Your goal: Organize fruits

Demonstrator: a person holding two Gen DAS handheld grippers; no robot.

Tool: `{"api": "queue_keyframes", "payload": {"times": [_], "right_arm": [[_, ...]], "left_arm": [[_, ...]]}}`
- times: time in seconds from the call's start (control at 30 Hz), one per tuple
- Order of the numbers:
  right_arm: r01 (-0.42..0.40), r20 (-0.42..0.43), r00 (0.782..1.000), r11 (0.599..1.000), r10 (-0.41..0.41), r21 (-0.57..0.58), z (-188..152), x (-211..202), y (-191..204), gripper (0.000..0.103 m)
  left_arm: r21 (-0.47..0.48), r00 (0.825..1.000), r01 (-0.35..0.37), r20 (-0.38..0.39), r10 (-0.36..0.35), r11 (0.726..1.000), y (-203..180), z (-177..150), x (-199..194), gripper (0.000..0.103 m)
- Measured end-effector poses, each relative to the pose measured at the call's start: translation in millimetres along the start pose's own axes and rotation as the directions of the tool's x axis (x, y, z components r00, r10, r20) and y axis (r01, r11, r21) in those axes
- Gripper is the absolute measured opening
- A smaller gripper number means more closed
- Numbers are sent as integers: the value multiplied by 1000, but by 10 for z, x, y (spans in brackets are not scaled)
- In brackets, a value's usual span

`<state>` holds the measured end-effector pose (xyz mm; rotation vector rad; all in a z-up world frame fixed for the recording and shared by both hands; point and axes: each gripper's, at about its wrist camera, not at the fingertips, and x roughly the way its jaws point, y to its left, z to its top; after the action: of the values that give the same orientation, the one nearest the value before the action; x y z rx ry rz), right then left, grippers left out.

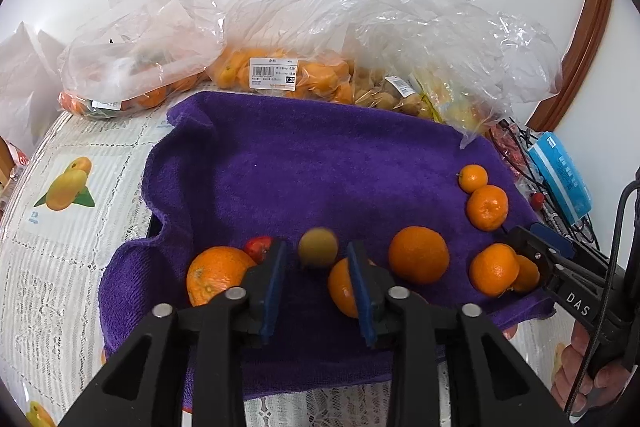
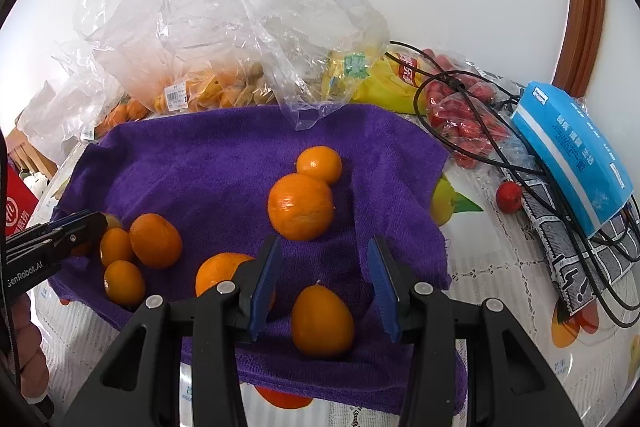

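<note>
A purple towel [image 1: 304,167] [image 2: 208,163] covers a tray and holds several oranges and mandarins. My left gripper [image 1: 317,259] is open; a blurred yellow-green fruit [image 1: 318,247] sits between its fingertips, not clamped. An orange [image 1: 214,273] and a small red fruit [image 1: 258,247] lie at its left, another orange [image 1: 342,287] at its right finger. A large orange [image 1: 419,255] lies further right. My right gripper [image 2: 324,247] is open above an oval orange fruit [image 2: 322,323]; it also shows in the left wrist view [image 1: 532,247], beside a mandarin [image 1: 494,269].
Clear plastic bags of fruit [image 1: 280,71] [image 2: 208,91] stand behind the towel. A blue tissue pack [image 2: 572,155], black cables [image 2: 520,163], a bag of red fruit [image 2: 460,119] and a loose red fruit [image 2: 509,197] lie to the right on the fruit-print tablecloth [image 1: 60,227].
</note>
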<state>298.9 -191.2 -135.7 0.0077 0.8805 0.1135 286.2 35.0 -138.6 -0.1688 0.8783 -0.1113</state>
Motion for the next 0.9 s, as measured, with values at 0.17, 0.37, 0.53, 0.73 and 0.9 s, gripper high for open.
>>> {"api": "queue_keyframes", "payload": {"times": [0.17, 0.37, 0.53, 0.73, 0.9], "right_arm": [[6, 6, 1000, 1000, -6, -9, 1, -41, 23, 48], [16, 10, 1000, 1000, -16, -22, 7, -176, 70, 49], [28, 17, 999, 1000, -27, -12, 2, -407, 106, 53], [64, 32, 997, 998, -63, -14, -42, -835, 187, 65], [74, 51, 996, 997, -75, 22, -129, -1272, 198, 65]], "left_arm": [[6, 1000, -7, 1, 7, 1000, -31, -10, -40, 43], [24, 1000, -5, -7, 5, 1000, -90, -10, -147, 51], [28, 1000, -13, -12, 14, 1000, -146, -50, -308, 56], [52, 1000, -8, -8, 8, 999, -262, -182, -629, 65], [76, 1000, -14, 17, 13, 997, -374, -291, -1024, 72]]}}
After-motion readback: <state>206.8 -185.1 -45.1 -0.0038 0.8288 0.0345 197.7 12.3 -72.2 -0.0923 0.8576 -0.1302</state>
